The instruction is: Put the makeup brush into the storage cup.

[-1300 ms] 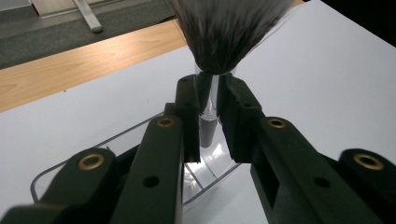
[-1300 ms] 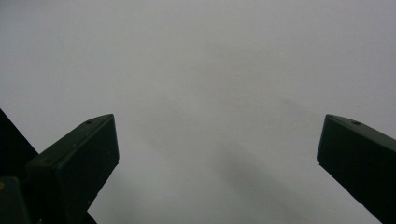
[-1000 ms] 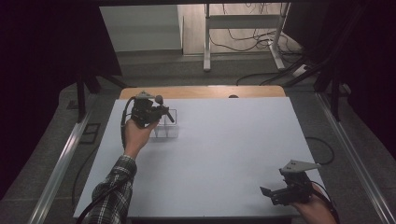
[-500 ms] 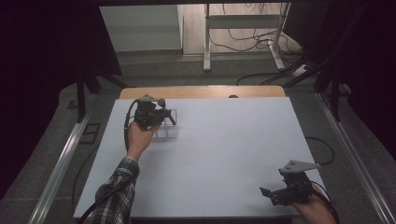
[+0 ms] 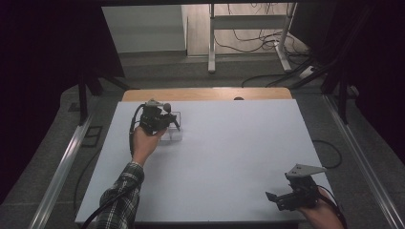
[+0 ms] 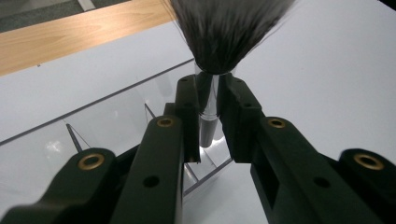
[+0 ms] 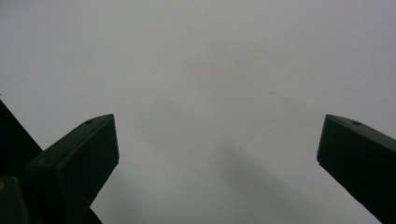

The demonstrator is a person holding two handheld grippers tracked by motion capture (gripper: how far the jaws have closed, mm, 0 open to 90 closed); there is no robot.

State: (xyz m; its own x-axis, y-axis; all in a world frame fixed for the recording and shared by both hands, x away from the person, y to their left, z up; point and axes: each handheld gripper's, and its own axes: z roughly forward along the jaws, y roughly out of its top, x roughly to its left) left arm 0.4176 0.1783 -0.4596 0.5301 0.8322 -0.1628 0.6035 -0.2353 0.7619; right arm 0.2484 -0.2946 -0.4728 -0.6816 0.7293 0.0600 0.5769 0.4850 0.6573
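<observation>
The desk [image 5: 229, 157] was the largest thing in the high view, a white top with a strip of bare wood [image 5: 205, 93] along its far edge. Toward its far left sat a clear plastic organiser [image 5: 173, 134] with open compartments; in the left gripper view its thin transparent dividers [image 6: 107, 126] stood out against the white, and the compartments that could be seen held nothing except the lower end of a brush handle.

The left tongs [image 5: 165, 119] hung directly over that organiser, held by a hand with a plaid sleeve [image 5: 119, 200]. The left gripper view gave what the high view could not: the jaws were closed onto the narrow silver-and-dark handle of a makeup brush [image 6: 219, 37], which stood upright with its dark, bushy bristles fanning out above the jaw tips and its handle reaching down into one compartment. Whether the handle's end touched the organiser's floor could not be told.

The right tongs [image 5: 284, 198] lay well apart, near the desk's near right corner. In the right gripper view their jaws stood wide apart over plain white surface, with nothing between them.
</observation>
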